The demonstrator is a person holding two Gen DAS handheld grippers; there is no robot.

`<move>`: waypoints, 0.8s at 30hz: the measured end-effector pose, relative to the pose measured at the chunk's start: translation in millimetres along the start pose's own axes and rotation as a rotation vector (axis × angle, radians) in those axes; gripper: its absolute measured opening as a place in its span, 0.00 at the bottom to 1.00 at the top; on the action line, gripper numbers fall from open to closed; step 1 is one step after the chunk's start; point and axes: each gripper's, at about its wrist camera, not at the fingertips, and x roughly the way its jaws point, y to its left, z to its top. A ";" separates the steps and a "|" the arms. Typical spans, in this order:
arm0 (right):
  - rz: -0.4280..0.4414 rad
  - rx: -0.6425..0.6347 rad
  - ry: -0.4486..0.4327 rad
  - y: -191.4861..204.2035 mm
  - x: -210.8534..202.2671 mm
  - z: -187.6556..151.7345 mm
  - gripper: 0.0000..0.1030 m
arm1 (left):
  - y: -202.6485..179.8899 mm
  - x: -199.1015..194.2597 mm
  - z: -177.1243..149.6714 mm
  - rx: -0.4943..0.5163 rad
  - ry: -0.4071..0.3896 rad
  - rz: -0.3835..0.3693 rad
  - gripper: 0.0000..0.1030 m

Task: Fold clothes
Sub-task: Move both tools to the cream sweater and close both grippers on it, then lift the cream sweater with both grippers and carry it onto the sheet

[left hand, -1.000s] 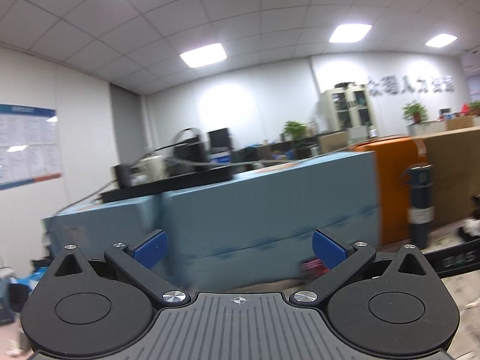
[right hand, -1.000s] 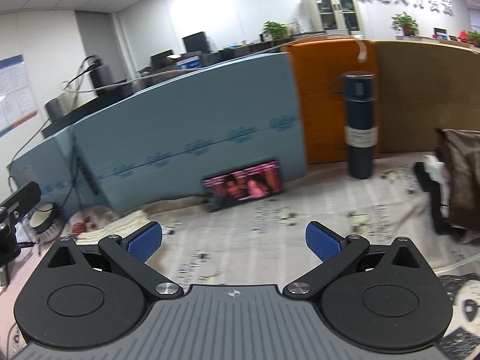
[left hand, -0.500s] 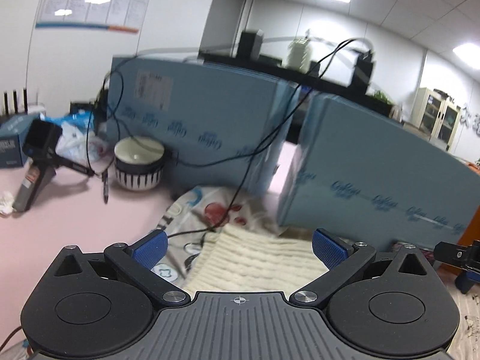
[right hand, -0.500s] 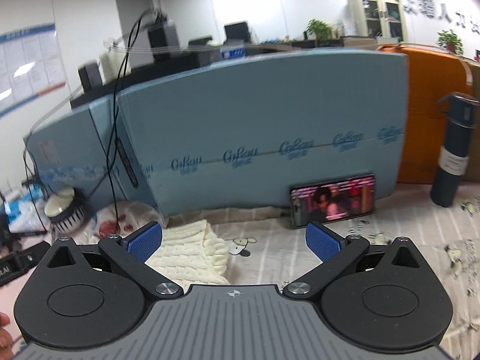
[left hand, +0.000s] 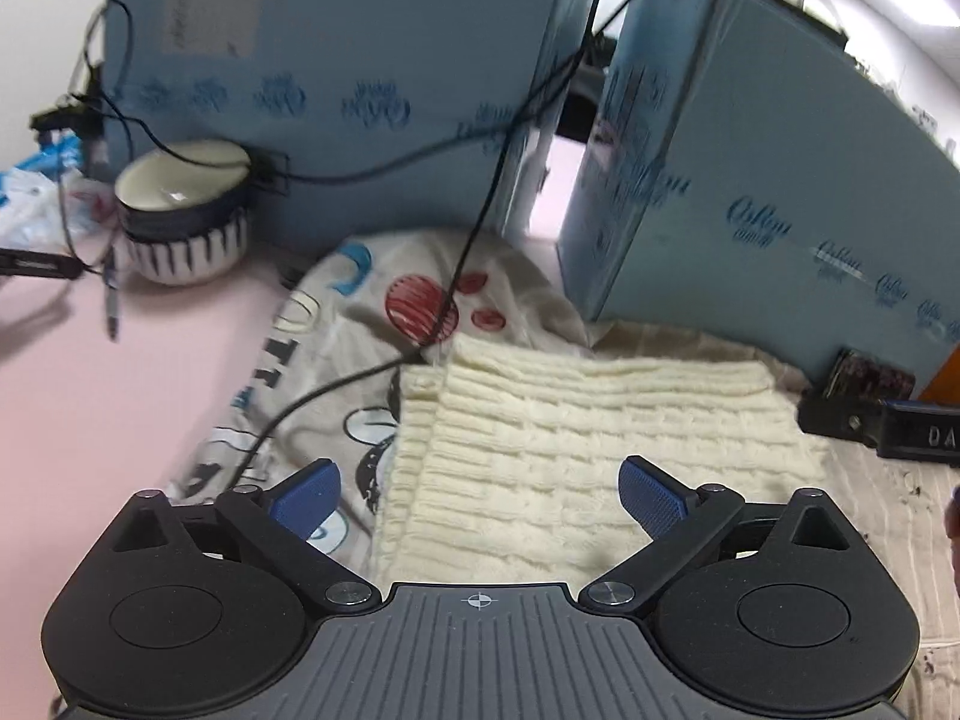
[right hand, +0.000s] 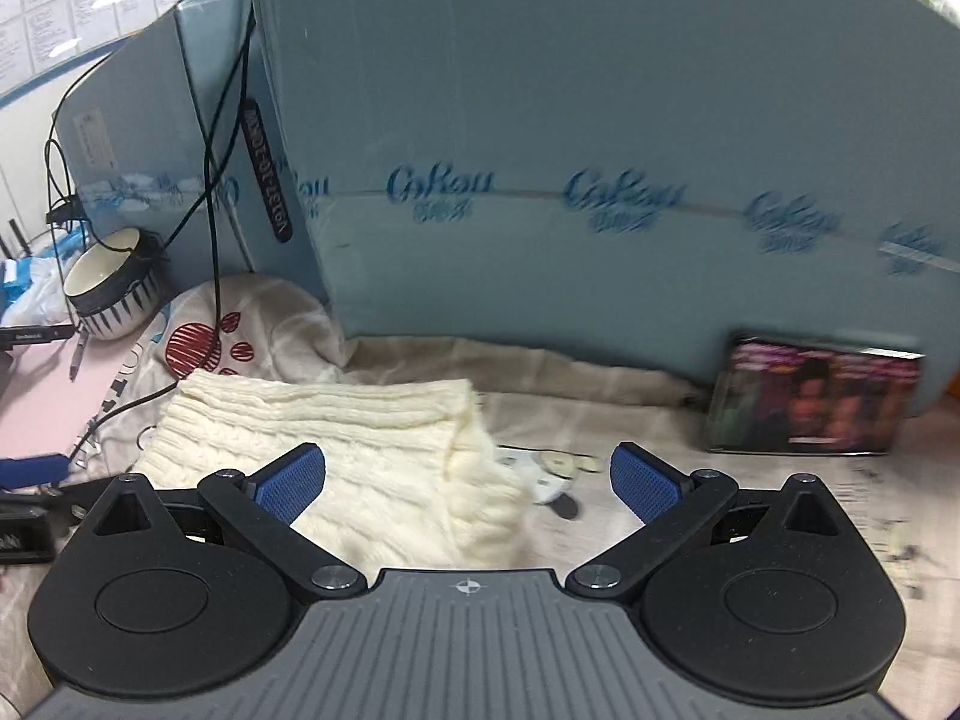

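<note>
Approach stage of a fold: cream cable-knit sweater (left hand: 576, 438) lying bunched on a cartoon-print sheet (left hand: 336, 360) spread over the counter, against blue foam boards (right hand: 600, 120).

Left gripper (left hand: 477, 495) poised over the sweater's near side, blue-padded fingers (left hand: 651, 495) spread wide and holding nothing. Right gripper (right hand: 468, 483) likewise released, fingers (right hand: 288, 483) apart, hovering above the garment's rumpled right edge, where a thick rolled hem or collar curls over; which of the two, impossible to tell.

No fold begun by the look of it: knit heaped and doubled on itself, not laid flat. Next move likely a descent to pinch two separated edges or corners, then a lift and spread before any crease. Thick, soft knit, so a deep bite probably needed to catch one layer cleanly.

Black cable (left hand: 468, 228) trailing across the sheet beside the sweater's far left corner: a possible snag. Striped bowl (left hand: 180, 222) at far left, propped phone (right hand: 810, 402) at right, both apart from the garment.
</note>
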 end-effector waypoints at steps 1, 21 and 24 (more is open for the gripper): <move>0.004 0.001 0.017 0.8 8.6 0.8 0.97 | 0.3 7.6 1.3 0.007 0.011 0.001 0.95; 0.148 -0.047 -0.254 4.7 -76.6 16.1 0.09 | -51.7 -55.5 11.7 0.133 -0.185 -0.036 0.17; 0.171 -0.048 -0.367 -8.1 -116.5 25.6 0.06 | -74.1 -90.5 18.2 0.111 -0.289 -0.060 0.17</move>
